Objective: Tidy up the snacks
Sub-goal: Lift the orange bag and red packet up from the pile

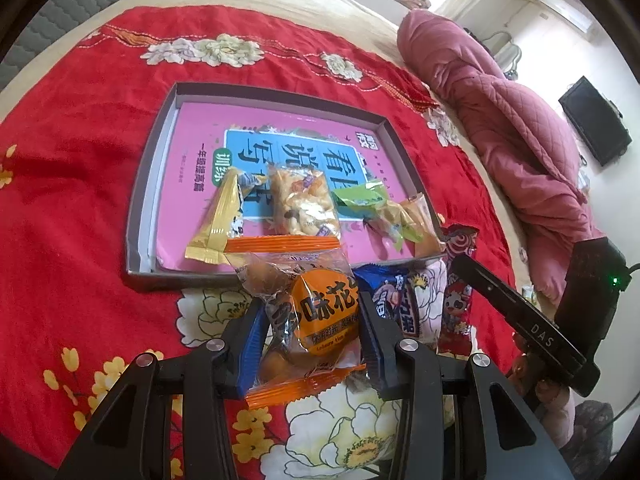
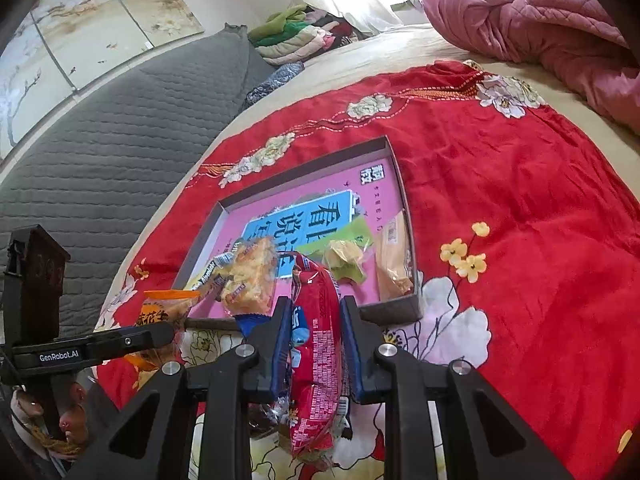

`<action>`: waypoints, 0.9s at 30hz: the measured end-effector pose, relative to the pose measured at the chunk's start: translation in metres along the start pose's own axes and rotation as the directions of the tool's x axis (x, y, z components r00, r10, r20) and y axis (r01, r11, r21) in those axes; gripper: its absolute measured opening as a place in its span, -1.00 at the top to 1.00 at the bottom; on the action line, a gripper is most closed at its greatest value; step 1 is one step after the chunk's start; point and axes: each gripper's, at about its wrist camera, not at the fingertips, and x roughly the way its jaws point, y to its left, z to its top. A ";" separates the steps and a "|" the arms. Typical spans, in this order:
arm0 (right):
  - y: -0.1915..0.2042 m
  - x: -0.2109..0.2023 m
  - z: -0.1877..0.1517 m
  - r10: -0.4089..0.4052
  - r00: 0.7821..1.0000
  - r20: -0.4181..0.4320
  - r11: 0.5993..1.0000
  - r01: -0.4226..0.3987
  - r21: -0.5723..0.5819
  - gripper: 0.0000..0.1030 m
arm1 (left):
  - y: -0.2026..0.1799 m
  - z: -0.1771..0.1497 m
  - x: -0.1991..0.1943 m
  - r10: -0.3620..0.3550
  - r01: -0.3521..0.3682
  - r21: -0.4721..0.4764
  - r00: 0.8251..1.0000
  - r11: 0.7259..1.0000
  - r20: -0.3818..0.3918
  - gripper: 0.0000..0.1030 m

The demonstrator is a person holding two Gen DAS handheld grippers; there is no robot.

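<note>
A shallow grey box (image 1: 156, 160) with a pink book on its floor lies on a red flowered cloth (image 1: 72, 152). In it lie a yellow packet (image 1: 218, 216), a clear cracker packet (image 1: 300, 200), a green packet (image 1: 360, 196) and an orange-brown packet (image 1: 424, 220). My left gripper (image 1: 310, 308) is shut on an orange peanut packet (image 1: 320, 316), just before the box's near wall. My right gripper (image 2: 314, 312) is shut on a red snack packet (image 2: 320, 344) near the box's (image 2: 412, 264) front edge. A blue packet (image 1: 390, 300) lies on the cloth beside it.
A pink quilted blanket (image 1: 500, 120) is heaped at the right of the bed. A grey quilted headboard (image 2: 100, 152) and folded clothes (image 2: 304, 36) lie beyond the cloth. Each gripper shows in the other's view, the right one (image 1: 520, 312) and the left one (image 2: 92, 344).
</note>
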 end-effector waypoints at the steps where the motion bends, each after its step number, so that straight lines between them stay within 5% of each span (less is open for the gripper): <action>1: 0.001 0.000 0.001 0.002 1.000 0.002 1.000 -0.002 -0.003 0.52 | 0.000 0.001 -0.001 0.001 -0.001 -0.001 1.000 1.000 0.003 0.13; 27: -0.004 0.021 0.035 0.027 0.998 0.054 1.000 -0.026 -0.010 0.51 | 0.016 0.040 0.004 0.049 -0.046 -0.051 0.996 0.998 0.070 0.13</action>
